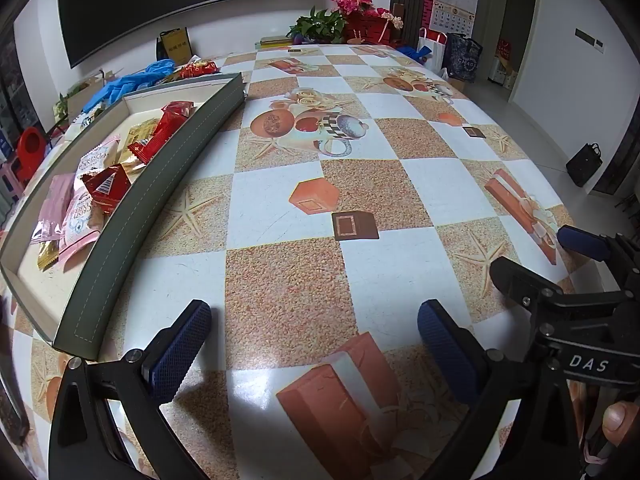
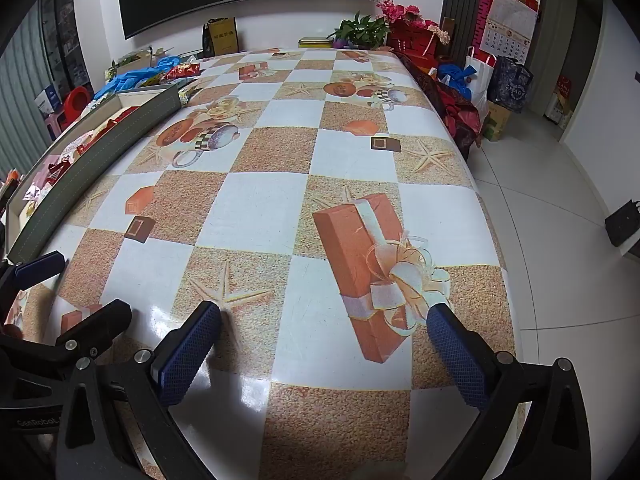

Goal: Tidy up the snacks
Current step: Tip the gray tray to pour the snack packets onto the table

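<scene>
Both the left gripper (image 1: 314, 344) and right gripper (image 2: 324, 346) hover wide open, empty, over the checkered tablecloth (image 1: 392, 184). Foil snack packets (image 1: 100, 172) lie in the grey-walled tray (image 1: 160, 200), far left. Probably start or finish; next reach left.

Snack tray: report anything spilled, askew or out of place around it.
Inside the tray the snack packets lie jumbled and overlapping, not sorted. Past its far end, a red packet and blue gloves sit loose on the table. Nothing looks spilled or damaged.
</scene>
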